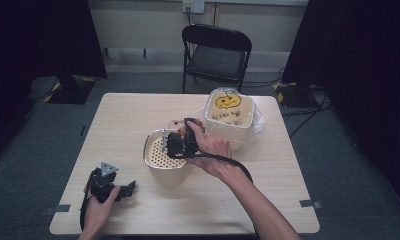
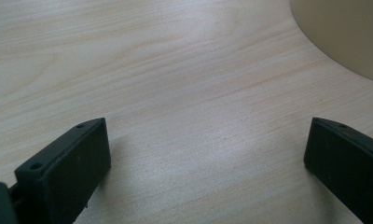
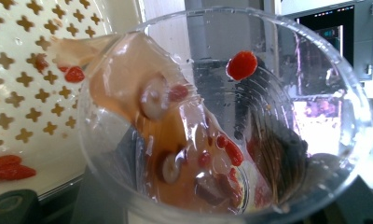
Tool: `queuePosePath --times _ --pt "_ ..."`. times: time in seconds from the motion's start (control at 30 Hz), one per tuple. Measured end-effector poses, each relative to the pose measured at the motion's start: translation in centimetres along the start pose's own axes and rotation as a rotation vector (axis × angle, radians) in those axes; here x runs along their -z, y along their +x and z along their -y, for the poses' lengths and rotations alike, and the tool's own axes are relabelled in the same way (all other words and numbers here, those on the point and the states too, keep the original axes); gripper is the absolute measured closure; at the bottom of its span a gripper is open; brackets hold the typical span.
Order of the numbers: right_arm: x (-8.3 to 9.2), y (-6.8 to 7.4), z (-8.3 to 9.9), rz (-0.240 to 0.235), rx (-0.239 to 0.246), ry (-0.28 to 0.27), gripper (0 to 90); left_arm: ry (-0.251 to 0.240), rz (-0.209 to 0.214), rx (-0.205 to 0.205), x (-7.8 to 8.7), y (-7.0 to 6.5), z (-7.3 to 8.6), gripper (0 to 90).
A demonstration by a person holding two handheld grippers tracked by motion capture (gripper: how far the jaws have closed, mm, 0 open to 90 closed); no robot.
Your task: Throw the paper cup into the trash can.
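On the wooden table (image 1: 138,115), the right gripper (image 1: 180,142) pinches a clear plastic cup (image 3: 231,116), tipped on its side over a white strainer (image 1: 155,159) with cross-shaped holes. Amber liquid with red berries (image 3: 242,64) and pale round pieces runs from the cup's mouth toward the strainer. The left gripper (image 1: 110,184) rests low near the table's front left, its jaws spread wide over bare wood. A tub with a pumpkin face (image 1: 229,112) stands just behind the strainer.
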State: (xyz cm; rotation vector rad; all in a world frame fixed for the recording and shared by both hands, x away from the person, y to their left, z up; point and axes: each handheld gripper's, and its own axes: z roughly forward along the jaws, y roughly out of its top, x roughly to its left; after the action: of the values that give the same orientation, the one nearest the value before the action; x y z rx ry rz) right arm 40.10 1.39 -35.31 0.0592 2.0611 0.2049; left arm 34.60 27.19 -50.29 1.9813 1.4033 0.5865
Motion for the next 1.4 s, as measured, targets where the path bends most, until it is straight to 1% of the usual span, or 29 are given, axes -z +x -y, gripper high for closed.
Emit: queuePosePath --times 0.03,0.07,0.13,0.17,0.2,0.27,0.3,0.33,0.4,0.47,0.5,0.53,0.57,0.63,0.7,0.8,0.97,1.0,1.03,1.07,1.1,1.17,1.2,1.23,1.3,1.33,1.37,1.4 --pt "0.0 0.0 0.0 0.01 0.012 0.006 44.9 0.0 0.0 0.0 0.0 0.0 0.0 0.0" --pt "0.0 0.0 0.0 0.01 0.012 0.006 44.9 0.0 0.0 0.0 0.0 0.0 0.0 0.0" --pt "-0.2 0.2 -0.1 0.041 0.049 0.016 44.9 0.0 0.0 0.0 0.0 0.0 0.0 0.0" --pt "-0.2 0.3 -0.2 0.049 0.073 0.024 44.9 0.0 0.0 0.0 0.0 0.0 0.0 0.0" --pt "-0.1 0.3 -0.3 0.058 0.087 0.027 44.8 0.001 0.0 0.0 0.0 0.0 0.0 0.0" --pt "-0.1 0.0 -0.4 0.053 0.08 0.02 44.9 0.0 0.0 0.0 0.0 0.0 0.0 0.0" --pt "-0.2 0.1 -0.5 0.067 0.104 0.031 44.9 0.0 0.0 0.0 0.0 0.0 0.0 0.0" --pt "-0.2 0.1 -0.5 0.067 0.104 0.031 44.9 0.0 0.002 0.001 0.0 0.0 0.0 0.0" --pt "-0.4 0.3 -0.5 0.087 0.156 0.042 45.0 0.0 0.003 0.002 0.0 0.0 0.0 0.0" --pt "-0.4 0.5 -0.6 0.098 0.178 0.046 45.2 0.0 0.002 0.001 0.0 0.0 0.0 0.0" --pt "-0.4 0.7 -0.7 0.116 0.211 0.051 45.2 0.0 0.003 0.002 0.0 0.0 0.0 0.0" --pt "-0.4 0.7 -0.7 0.116 0.211 0.051 45.2 0.0 0.003 0.002 0.0 0.0 0.0 0.0" --pt "-0.4 0.7 -0.8 0.126 0.226 0.053 45.2 0.0 0.0 0.0 0.0 0.0 0.0 0.0" --pt "-0.5 1.0 -1.0 0.153 0.275 0.055 45.2 0.0 0.002 0.002 0.0 0.0 0.0 0.0" --pt "-0.6 1.1 -1.1 0.174 0.31 0.058 45.3 0.0 0.002 0.002 0.0 0.0 0.0 0.0" --pt "-0.5 1.1 -1.1 0.186 0.323 0.059 45.4 0.0 0.002 0.002 0.0 0.0 0.0 0.0" --pt "-0.3 1.7 -1.3 0.267 0.456 0.091 45.8 0.0 0.0 0.0 0.0 0.0 0.0 0.0" --pt "-0.2 1.8 -1.3 0.28 0.469 0.101 45.9 0.0 0.0 0.001 0.0 0.0 0.0 0.0" --pt "-0.3 1.8 -1.4 0.299 0.491 0.096 46.0 0.0 0.0 0.0 0.0 0.0 0.0 0.0" --pt "-0.3 1.8 -1.4 0.311 0.502 0.097 46.2 0.0 0.0 0.0 0.0 0.0 0.0 0.0" --pt "-0.3 1.8 -1.5 0.315 0.517 0.104 46.2 0.0 0.002 0.002 0.0 0.0 0.0 0.0" --pt "-0.5 2.1 -1.4 0.343 0.556 0.119 46.3 0.0 0.002 0.001 0.0 0.0 0.0 0.0" --pt "-0.5 2.1 -1.4 0.345 0.562 0.12 46.3 0.0 0.002 0.002 0.0 0.0 0.0 0.0" --pt "-0.5 2.1 -1.4 0.353 0.581 0.126 46.4 0.0 0.001 0.001 0.0 0.0 0.0 0.0" --pt "-0.5 2.2 -1.4 0.36 0.586 0.126 46.4 -0.001 0.002 0.002 0.0 0.0 0.0 0.0" --pt "-0.6 2.2 -1.4 0.361 0.598 0.124 46.5 -0.001 0.0 0.001 0.0 0.0 0.0 0.0" --pt "-0.5 2.3 -1.4 0.37 0.616 0.135 46.6 -0.001 0.002 0.003 0.0 0.0 0.0 0.0" --pt "-0.5 2.2 -1.5 0.376 0.654 0.144 46.6 -0.001 0.0 0.002 0.0 0.0 0.0 0.0"
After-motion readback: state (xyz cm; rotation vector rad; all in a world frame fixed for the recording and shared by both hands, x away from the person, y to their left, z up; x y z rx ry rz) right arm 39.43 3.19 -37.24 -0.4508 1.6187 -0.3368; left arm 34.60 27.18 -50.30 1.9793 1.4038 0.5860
